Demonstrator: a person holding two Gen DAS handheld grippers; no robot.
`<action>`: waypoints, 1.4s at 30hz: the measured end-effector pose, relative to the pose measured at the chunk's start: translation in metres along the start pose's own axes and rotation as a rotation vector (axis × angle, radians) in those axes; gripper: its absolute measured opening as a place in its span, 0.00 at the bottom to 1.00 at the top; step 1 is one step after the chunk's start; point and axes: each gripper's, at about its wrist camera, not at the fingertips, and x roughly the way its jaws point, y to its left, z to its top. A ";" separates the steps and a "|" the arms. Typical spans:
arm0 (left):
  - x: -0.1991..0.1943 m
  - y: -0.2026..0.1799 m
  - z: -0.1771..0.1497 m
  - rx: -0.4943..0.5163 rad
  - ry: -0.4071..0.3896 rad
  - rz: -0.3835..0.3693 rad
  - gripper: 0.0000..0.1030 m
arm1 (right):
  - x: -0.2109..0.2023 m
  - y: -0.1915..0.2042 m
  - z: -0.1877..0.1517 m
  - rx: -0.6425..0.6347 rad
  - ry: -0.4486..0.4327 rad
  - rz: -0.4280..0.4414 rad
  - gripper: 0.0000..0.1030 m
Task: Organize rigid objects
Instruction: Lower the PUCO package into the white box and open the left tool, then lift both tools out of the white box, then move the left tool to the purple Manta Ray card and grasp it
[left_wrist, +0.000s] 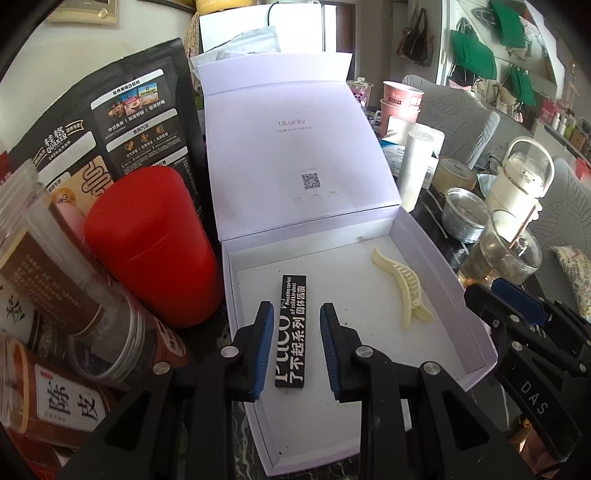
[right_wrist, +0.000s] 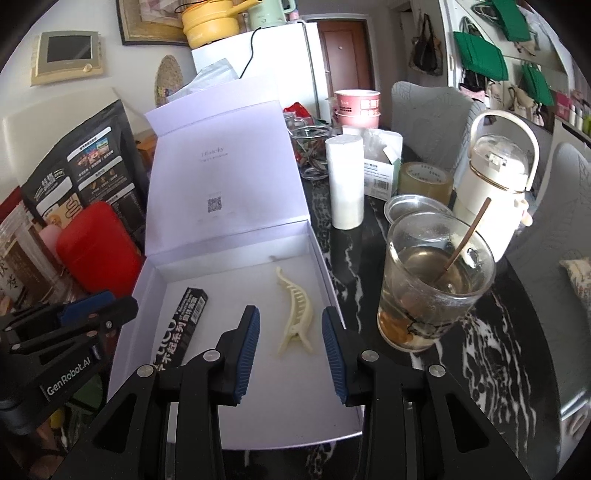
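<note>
An open white gift box (left_wrist: 436, 254) (right_wrist: 325, 266) lies on the dark marble table, lid standing up behind it. Inside lie a black lip-gloss carton (left_wrist: 290, 328) (right_wrist: 186, 325) and a cream hair claw clip (left_wrist: 404, 291) (right_wrist: 295, 310). My left gripper (left_wrist: 297, 352) is open, its jaws on either side of the carton's near end, not touching it. My right gripper (right_wrist: 291, 350) is open, its jaws either side of the clip's near end, just above the box floor. Each gripper shows at the edge of the other's view.
Left of the box stand a red canister (left_wrist: 151, 243), a black Quaker bag (left_wrist: 107, 122) and jars (left_wrist: 70, 258). Right of it are a glass of liquid with a stick (right_wrist: 436, 288), a white roll (right_wrist: 345, 181), a foil cup (left_wrist: 465, 214), a white kettle (right_wrist: 495, 177).
</note>
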 end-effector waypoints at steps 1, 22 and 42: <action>-0.003 -0.001 -0.001 -0.006 -0.002 -0.003 0.25 | -0.004 -0.001 0.000 0.000 -0.005 -0.002 0.34; -0.090 -0.030 -0.039 0.048 -0.094 -0.035 0.25 | -0.111 -0.020 -0.035 0.004 -0.115 -0.045 0.34; -0.134 -0.080 -0.098 0.162 -0.129 -0.152 0.97 | -0.196 -0.054 -0.094 0.035 -0.202 -0.122 0.68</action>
